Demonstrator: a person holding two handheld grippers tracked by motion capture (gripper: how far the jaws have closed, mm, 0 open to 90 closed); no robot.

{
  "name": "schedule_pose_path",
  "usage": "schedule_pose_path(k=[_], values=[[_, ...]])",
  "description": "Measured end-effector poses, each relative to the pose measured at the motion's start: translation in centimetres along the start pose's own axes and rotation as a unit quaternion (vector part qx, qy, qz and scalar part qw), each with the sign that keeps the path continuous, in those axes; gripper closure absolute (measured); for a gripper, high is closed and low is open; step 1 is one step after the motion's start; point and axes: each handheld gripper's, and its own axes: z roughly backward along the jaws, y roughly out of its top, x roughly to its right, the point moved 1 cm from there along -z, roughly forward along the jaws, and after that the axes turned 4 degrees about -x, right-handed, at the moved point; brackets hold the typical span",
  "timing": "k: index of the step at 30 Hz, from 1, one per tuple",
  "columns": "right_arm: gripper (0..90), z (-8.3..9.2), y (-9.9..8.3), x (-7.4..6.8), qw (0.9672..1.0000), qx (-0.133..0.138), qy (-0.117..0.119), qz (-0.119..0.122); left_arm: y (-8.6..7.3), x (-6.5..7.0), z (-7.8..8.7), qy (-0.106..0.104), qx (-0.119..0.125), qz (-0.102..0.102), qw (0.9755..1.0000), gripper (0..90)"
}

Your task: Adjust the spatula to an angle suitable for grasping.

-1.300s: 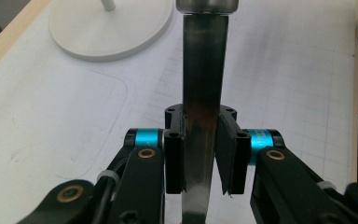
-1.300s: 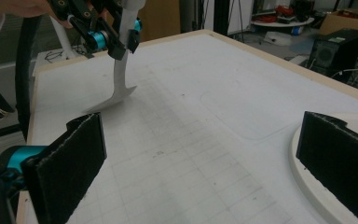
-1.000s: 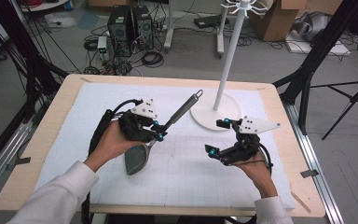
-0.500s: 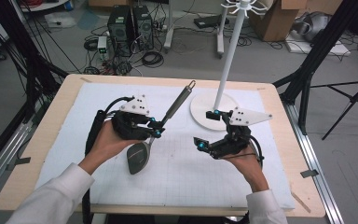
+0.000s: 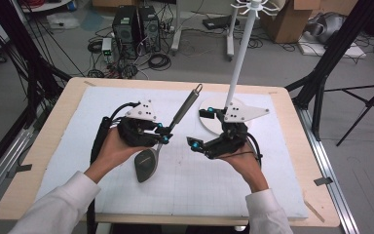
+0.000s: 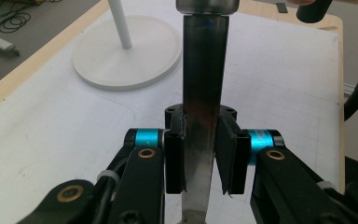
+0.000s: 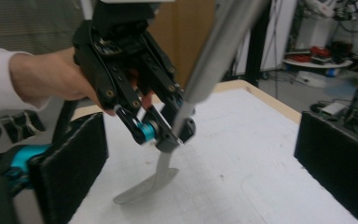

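A metal spatula (image 5: 181, 112) slants over the white mat, blade (image 5: 146, 164) low and near, handle tip up and far. My left gripper (image 5: 161, 137) is shut on its thin neck, and in the left gripper view both pads press the flat neck (image 6: 199, 140) at the left gripper (image 6: 200, 161). My right gripper (image 5: 198, 127) hangs just right of the spatula, open, with nothing between its pads. The right gripper view looks between that right gripper's (image 7: 203, 163) wide-apart pads at the left gripper (image 7: 168, 133), the handle (image 7: 214, 60) and the blade (image 7: 144, 186).
A white stand with a round base (image 5: 213, 123) and a tall pole (image 5: 238, 58) rises behind the right hand. The white gridded mat (image 5: 78, 112) covers a wooden table (image 5: 39, 146). Black frame legs, cables and computers lie on the floor beyond.
My right gripper has moved left and risen, closer to the spatula. The spatula's handle tip has swung a little to the left; the left gripper still grips it.
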Motion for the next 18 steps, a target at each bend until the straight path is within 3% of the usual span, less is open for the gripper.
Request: schedule_pose_path(k=[6,9,18], values=[[6.8,-0.7,1.0,0.0,1.0000,-0.002,0.004,0.005,0.0,0.1,0.2,0.001,0.018,0.007,0.9998,74.5],[15.9,-0.8,1.4,0.1,1.0000,0.000,0.006,0.007,0.0,0.0,0.3,0.004,0.018,0.007,0.9998,74.5],[23.8,-1.2,2.6,0.3,0.9999,0.007,0.010,0.001,-0.1,-0.1,0.5,0.007,0.027,0.012,0.9995,74.5]])
